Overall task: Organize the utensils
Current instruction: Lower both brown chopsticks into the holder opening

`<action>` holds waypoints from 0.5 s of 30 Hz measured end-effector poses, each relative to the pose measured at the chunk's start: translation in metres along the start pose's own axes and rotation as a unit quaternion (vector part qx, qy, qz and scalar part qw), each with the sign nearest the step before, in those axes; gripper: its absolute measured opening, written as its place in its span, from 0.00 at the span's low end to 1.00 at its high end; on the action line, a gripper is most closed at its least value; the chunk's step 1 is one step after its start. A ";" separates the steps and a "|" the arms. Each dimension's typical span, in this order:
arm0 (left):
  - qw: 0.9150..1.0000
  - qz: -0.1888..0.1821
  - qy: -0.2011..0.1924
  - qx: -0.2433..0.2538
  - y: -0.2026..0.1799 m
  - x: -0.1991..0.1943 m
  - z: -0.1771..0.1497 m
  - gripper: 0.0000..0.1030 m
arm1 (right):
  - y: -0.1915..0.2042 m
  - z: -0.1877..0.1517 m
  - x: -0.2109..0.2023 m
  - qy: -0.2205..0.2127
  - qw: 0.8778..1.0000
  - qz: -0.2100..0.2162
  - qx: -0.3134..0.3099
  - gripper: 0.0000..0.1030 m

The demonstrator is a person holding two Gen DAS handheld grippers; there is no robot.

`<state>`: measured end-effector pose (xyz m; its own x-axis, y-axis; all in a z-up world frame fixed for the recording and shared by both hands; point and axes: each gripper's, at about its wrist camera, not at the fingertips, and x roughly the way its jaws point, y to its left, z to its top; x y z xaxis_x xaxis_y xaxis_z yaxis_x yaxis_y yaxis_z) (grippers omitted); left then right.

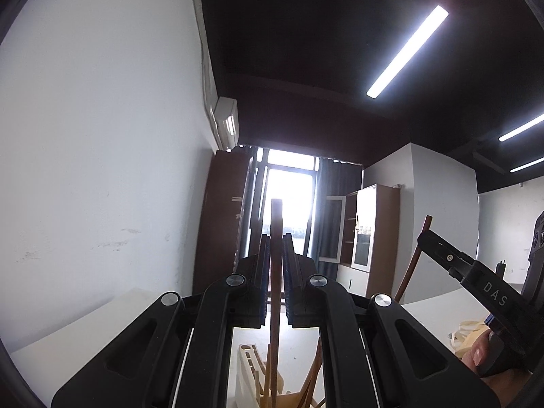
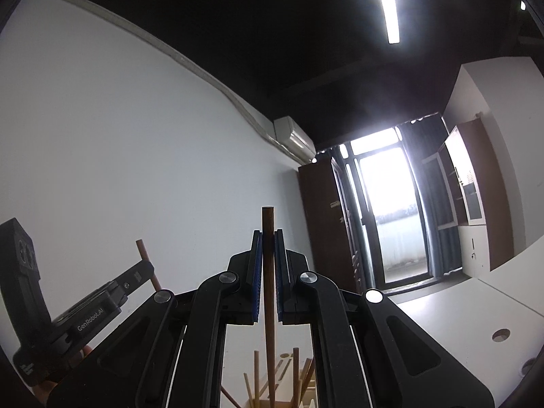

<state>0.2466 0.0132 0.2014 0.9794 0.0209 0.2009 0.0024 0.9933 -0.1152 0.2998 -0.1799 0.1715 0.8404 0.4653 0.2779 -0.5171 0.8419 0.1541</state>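
White tabletop [image 1: 85,326] lies below our left tongs [image 1: 276,248] and right tongs [image 2: 268,241], each clamped on an upright wooden utensil handle [image 1: 276,238]; holder [image 1: 250,370] beneath.

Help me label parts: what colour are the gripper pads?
Blue pads, clearest in the right wrist view.

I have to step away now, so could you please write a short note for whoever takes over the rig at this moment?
Left hand-held gripper: shut on a wooden utensil handle, held upright, raised toward the ceiling.
Right hand-held gripper: shut on a second wooden handle, also upright.
Utensil holder: pale, slotted, on the white table below both grippers; several wooden sticks already stand or lean in it.
Done: some utensils are in the holder.
Left: probably lower each held utensil into the holder, one at a time. Their lower ends are hidden, so I cannot say what kind they are.
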 end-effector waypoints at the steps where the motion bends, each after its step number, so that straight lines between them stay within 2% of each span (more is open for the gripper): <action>1: 1.000 0.001 0.000 0.000 0.000 0.000 -0.001 0.06 | -0.001 -0.001 0.002 0.000 1.000 -0.001 0.001 0.07; 5: 1.000 0.000 0.031 0.006 -0.002 0.013 -0.005 0.07 | -0.004 -0.011 0.014 0.013 1.000 -0.008 -0.002 0.07; 10: 0.996 0.002 0.082 0.026 -0.006 0.033 -0.017 0.07 | -0.006 -0.029 0.035 0.063 0.998 -0.016 -0.008 0.07; 15: 0.991 0.006 0.126 0.039 -0.003 0.050 -0.031 0.07 | -0.005 -0.040 0.043 0.094 0.995 -0.017 -0.011 0.07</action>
<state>0.3018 0.0074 0.1820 0.9986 0.0129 -0.0513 -0.0148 0.9992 -0.0380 0.3451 -0.1536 0.1448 0.8742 0.4769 0.0910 -0.4854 0.8630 0.1400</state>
